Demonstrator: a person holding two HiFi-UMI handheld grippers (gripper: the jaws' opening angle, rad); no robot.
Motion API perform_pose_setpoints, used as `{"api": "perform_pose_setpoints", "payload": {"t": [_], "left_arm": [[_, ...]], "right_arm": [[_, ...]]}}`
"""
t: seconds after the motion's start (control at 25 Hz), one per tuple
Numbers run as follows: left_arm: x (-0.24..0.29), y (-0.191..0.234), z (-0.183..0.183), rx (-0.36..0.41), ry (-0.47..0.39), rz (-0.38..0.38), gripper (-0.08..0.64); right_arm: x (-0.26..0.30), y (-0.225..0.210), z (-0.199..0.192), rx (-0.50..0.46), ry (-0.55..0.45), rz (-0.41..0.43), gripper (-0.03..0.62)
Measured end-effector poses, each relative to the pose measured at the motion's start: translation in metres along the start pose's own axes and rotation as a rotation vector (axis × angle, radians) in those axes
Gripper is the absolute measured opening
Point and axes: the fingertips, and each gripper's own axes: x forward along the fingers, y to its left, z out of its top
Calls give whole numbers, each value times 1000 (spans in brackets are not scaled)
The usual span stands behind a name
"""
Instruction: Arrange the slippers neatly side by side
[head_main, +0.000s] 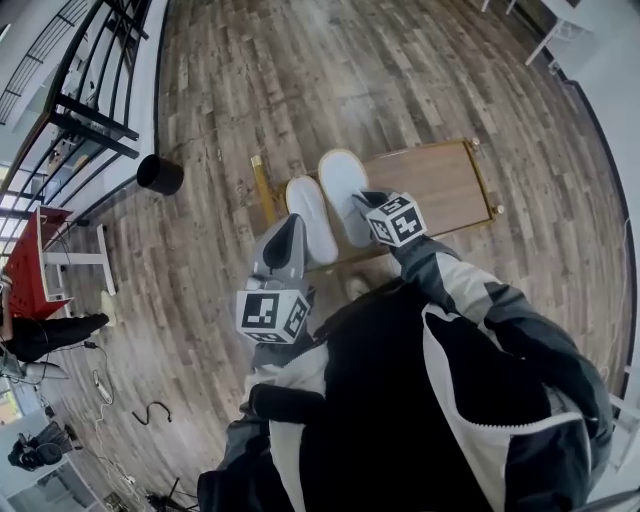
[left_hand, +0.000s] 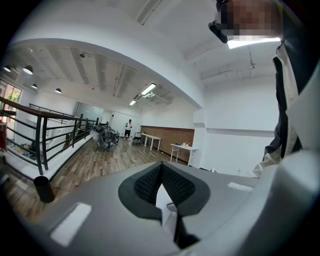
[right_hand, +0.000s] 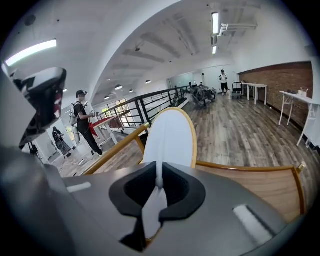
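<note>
Right claw (right_hand: 159, 186): jaws together on a thin white edge of the right slipper (right_hand: 170, 135). The slipper runs forward from the pads, its tan rim showing along one side.

Left claw (left_hand: 162, 182): jaws together. A white sliver shows in the gap under the pads, and I cannot tell whether it is pinched fabric or only seen through the gap.

In the head view the left slipper (head_main: 312, 218) lies just ahead of the left claw's tip. Both slippers are on the wooden counter (head_main: 440, 180), just beside each other and roughly parallel. The right one sits further forward, so the toes are not level.

Risks, as judged from here:
- The right grip is on an edge only (soft material, small bite). A quick pull could slip the fabric out of the pads, or the slipper could swing on that one pinch point and yaw out of parallel.
- Dragging the right slipper back may rub it against the left one and push it askew, since the two lie so close.
- The pair sits near the counter's left rim, so a sideways shove could ride the left slipper up onto the rim or over it.
- If the left claw holds nothing, the left slipper is unrestrained during any correction.
</note>
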Motion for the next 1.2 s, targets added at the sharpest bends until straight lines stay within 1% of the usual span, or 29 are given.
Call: {"api": "perform_pose_setpoints", "payload": {"t": [0.12,0.28,0.4,0.56,0.72,0.8,0.84,0.92,1.04,1.2], "left_arm": [[-9,2,0,6,4,10,14],[-19,11,0,7,8,34,14],[-27,18,2,16,6,53,14],[-32,17,2,30,9,61,14],[-39,21,3,28,12,66,14],[-42,21,1,27,11,63,14],[-43,20,0,27,12,62,14],[-44,20,-2,23,11,59,14],[-41,22,-2,22,10,52,14],[-38,21,0,26,5,38,14]], "right_arm": [[25,-6,-19,19,70,-14,29],[50,-21,-44,49,168,-58,29],[68,-27,-61,93,220,-80,29],[80,-35,-74,93,276,-98,30],[89,-41,-81,91,309,-120,32],[92,-41,-84,82,318,-113,43],[93,-39,-85,80,320,-103,62],[95,-34,-85,81,319,-83,130],[96,-31,-82,75,316,-76,152],[94,-32,-80,73,314,-77,160]]}}
